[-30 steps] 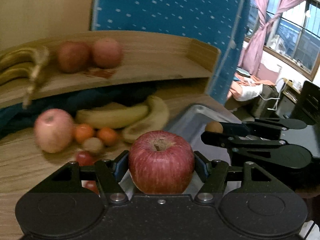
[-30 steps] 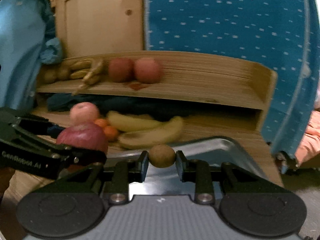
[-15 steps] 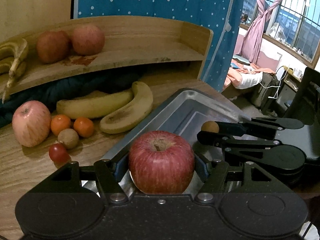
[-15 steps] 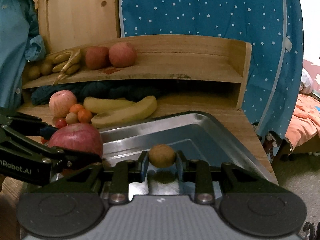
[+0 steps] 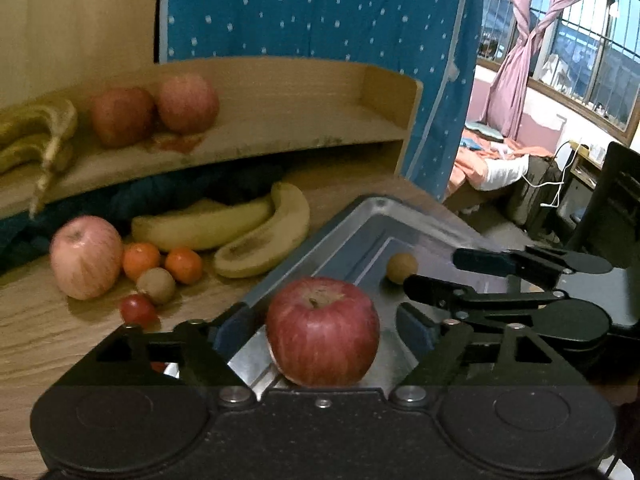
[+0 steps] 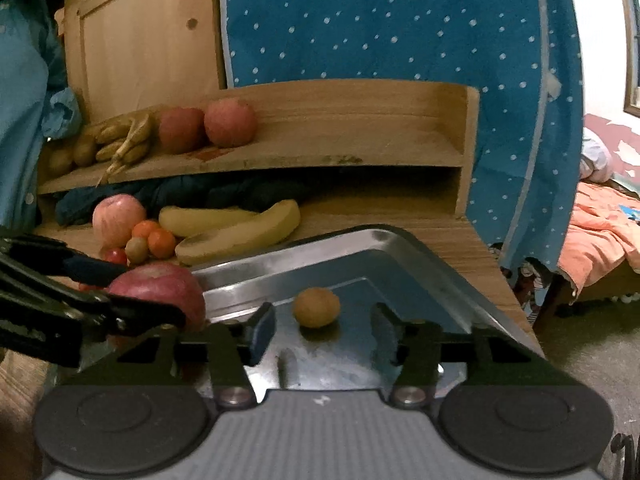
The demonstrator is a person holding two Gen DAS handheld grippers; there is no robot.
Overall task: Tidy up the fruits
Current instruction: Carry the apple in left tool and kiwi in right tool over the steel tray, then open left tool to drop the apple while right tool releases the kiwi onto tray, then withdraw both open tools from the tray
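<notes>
fruit release over the metal tray

the left gripper [image 5: 324, 326] is seen spread, its jaws having just been opening; the red apple [image 5: 322, 330] sits between them on the metal tray [image 5: 360, 216], with a clear gap at either pad. the right gripper [image 6: 320, 320] is likewise spread, its jaws having just been opening; the small brown fruit [image 6: 316, 307] rests on the tray floor between the fingers, untouched by either.

in the left wrist view, the right gripper is found at 3 o'clock of the apple, and the brown fruit at 1 o'clock of it.

on the wooden counter [image 5: 48, 332], at 10 o'clock of the red apple, a pink apple [image 5: 86, 257], two oranges [image 5: 141, 259], a second brown fruit [image 5: 156, 285] and a small red fruit [image 5: 138, 309] are grouped close together. two bananas [image 5: 240, 236] lie at 11 o'clock, just beside the tray's rim.

on the shelf [image 5: 280, 136] above, two apples [image 5: 154, 112] are placed touching, with a banana bunch [image 5: 40, 136] at their 9 o'clock.
</notes>
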